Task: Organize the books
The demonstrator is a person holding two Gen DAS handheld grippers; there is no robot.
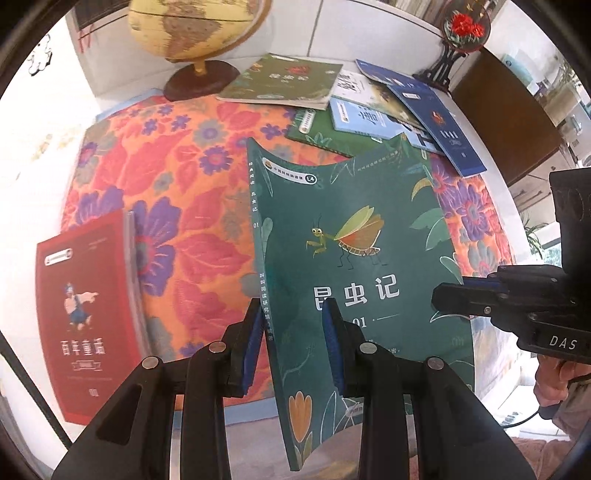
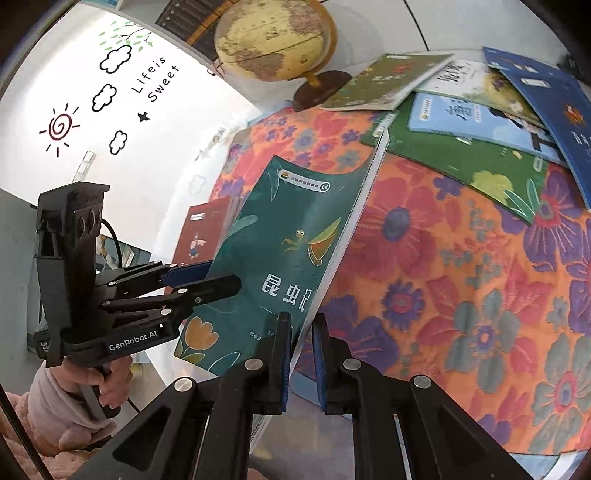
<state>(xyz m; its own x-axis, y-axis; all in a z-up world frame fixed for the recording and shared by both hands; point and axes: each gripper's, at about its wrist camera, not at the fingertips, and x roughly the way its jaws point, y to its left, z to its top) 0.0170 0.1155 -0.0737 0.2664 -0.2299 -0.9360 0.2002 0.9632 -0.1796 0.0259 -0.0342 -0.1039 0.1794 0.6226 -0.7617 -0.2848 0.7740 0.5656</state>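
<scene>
A teal-green book (image 1: 354, 236) with a mantis on its cover hangs above the floral cloth, its cover bowed. My left gripper (image 1: 293, 343) is shut on its lower spine edge. My right gripper (image 2: 301, 354) is shut on the lower page edge of the same book (image 2: 266, 236). Each gripper shows in the other's view: the right gripper (image 1: 454, 299) at the book's right edge, the left gripper (image 2: 218, 277) at its left edge. A red book (image 1: 85, 314) lies at the cloth's left side, also in the right wrist view as the red book (image 2: 201, 236).
Several books lie in a loose overlapping pile (image 1: 369, 103) at the far side of the floral cloth (image 1: 177, 177). A globe (image 1: 195, 33) stands behind on the left, and a round red-flower ornament (image 1: 463, 27) on the right. Hands (image 2: 96, 384) hold the gripper handles.
</scene>
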